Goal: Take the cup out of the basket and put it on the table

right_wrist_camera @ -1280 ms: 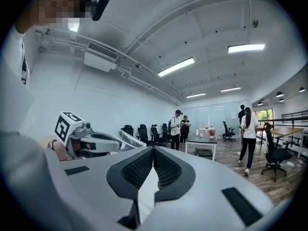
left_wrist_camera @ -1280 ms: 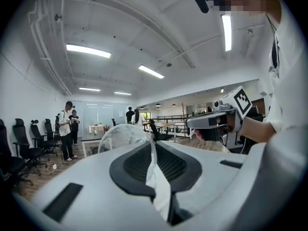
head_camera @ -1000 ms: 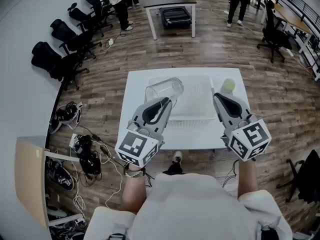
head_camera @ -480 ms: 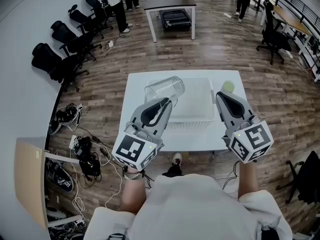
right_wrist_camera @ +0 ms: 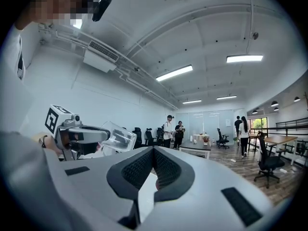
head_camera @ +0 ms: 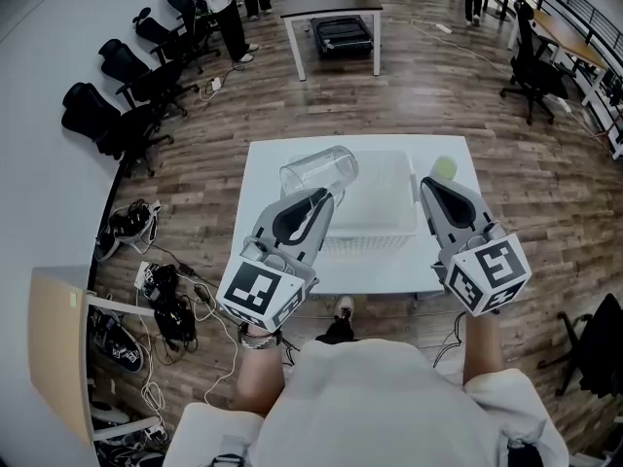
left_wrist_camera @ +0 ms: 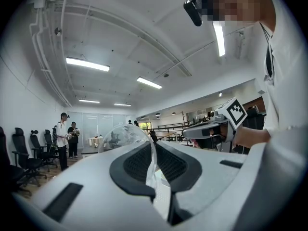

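Note:
A clear plastic cup (head_camera: 318,171) hangs tilted on its side above the left end of the white basket (head_camera: 375,233) on the white table (head_camera: 380,272). My left gripper (head_camera: 322,198) is shut on the cup's wall near the rim. In the left gripper view the cup (left_wrist_camera: 121,136) sticks out past the closed pads of the left gripper (left_wrist_camera: 153,152). My right gripper (head_camera: 429,185) hovers over the table's right side, shut with nothing in it. The right gripper view shows its own closed right gripper (right_wrist_camera: 153,154), with the cup (right_wrist_camera: 118,137) off to the left.
A small green object (head_camera: 445,167) sits on the table at the far right, beside the basket. Office chairs (head_camera: 117,95) line the left wall. A second table (head_camera: 331,8) and standing people are far behind. Cables and bags (head_camera: 161,295) lie on the floor at the left.
My left gripper and the cup have shifted very slightly to the left. The right gripper has hardly moved. People in the background have walked on.

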